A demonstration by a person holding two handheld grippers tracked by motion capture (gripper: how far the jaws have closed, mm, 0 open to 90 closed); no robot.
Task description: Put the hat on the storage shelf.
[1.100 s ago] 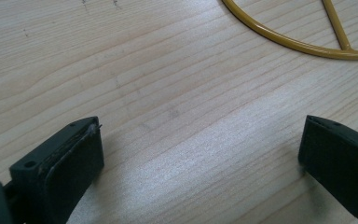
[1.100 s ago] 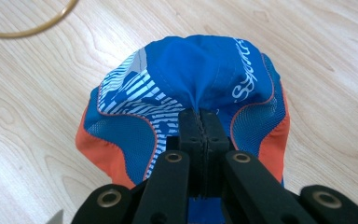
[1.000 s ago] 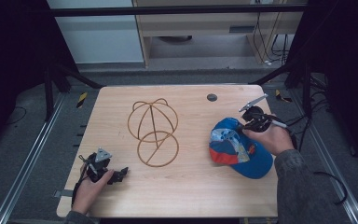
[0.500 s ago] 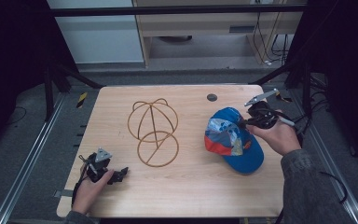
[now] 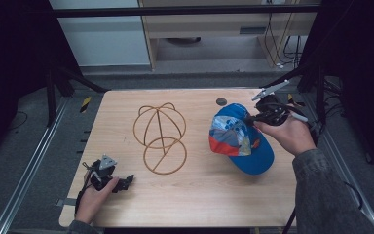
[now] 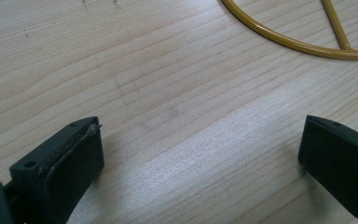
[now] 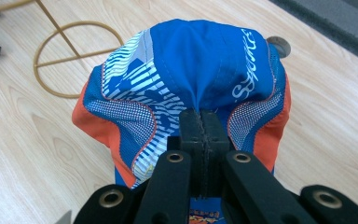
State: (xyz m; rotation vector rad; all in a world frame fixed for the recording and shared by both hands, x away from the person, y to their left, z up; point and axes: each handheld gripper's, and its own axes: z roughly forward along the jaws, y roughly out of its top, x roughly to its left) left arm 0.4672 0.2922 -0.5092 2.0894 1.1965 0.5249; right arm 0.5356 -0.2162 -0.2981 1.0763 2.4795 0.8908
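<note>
A: Two grippers on show, one per hand. The right gripper is over on the right side of the table, and look at its own view: both black jaws pressed flat together, a fold of blue fabric pinched between them.

B: That's the cap, just the one. Blue crown, orange side panels, white striped print, white lettering down one panel. In the high view its crown is raised toward the gripper while the blue brim lies toward the near edge, close to the person's right hand.

A: And the left gripper?

B: Near the front left corner, low over the wood. Its view shows the two jaws standing wide apart with bare tabletop between them, nothing held.

A: One wire frame too, the cap-shaped rack in yellow-gold, sitting mid-table between the two grippers. I count a domed cage of curved ribs and a round ring with a single spoke across it.

B: The ring's edge peeks into the top of the left gripper view, well ahead of the jaws. The cap sits to the rack's right, apart from it.

A: One small dark round disc near the far edge, just beyond the cap.
</note>
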